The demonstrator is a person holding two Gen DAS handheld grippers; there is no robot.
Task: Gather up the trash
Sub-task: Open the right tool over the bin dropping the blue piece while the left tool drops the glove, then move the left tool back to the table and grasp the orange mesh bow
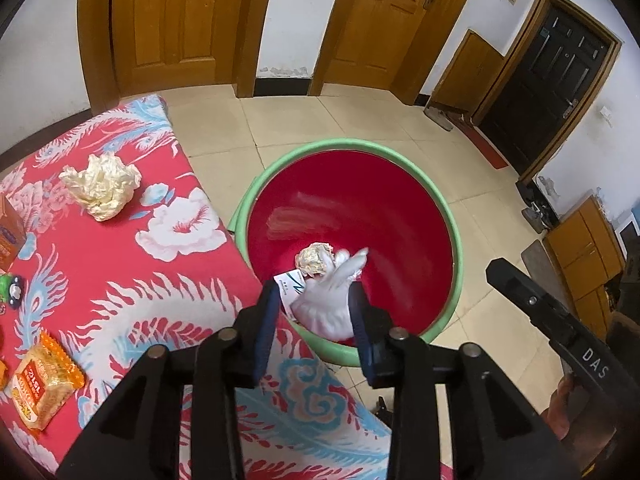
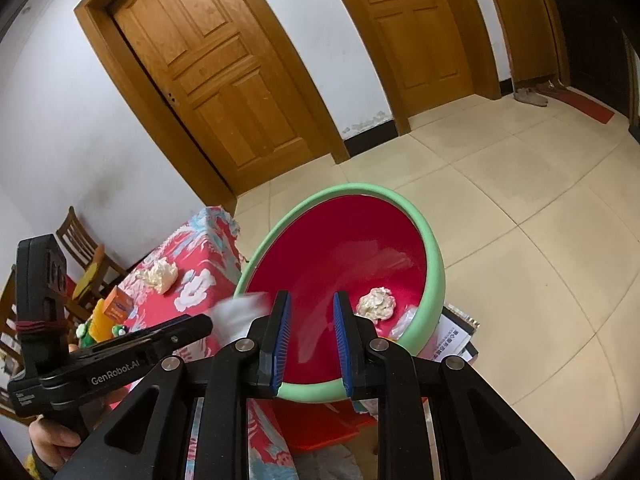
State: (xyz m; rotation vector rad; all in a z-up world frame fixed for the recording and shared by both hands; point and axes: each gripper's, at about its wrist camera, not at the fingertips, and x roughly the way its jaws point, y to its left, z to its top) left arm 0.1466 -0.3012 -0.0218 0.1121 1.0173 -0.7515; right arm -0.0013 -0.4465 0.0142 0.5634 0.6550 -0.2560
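A red basin with a green rim (image 1: 400,152) stands on the floor beside the table; it also shows in the right wrist view (image 2: 434,248). A crumpled paper ball (image 1: 315,258) and a card (image 1: 289,285) lie in it. My left gripper (image 1: 316,300) hangs over the basin's near edge, open, with a blurred white tissue (image 1: 332,300) between its fingers, seemingly falling. Another crumpled cream paper wad (image 1: 102,184) lies on the red patterned tablecloth (image 1: 120,260). My right gripper (image 2: 310,320) is open and empty over the basin.
Snack packets (image 1: 42,384) and an orange box (image 1: 10,228) lie at the table's left. A small green toy (image 1: 12,286) sits there too. Wooden doors (image 1: 176,20) stand behind on the tiled floor (image 1: 360,120). A cabinet (image 1: 584,248) is at right.
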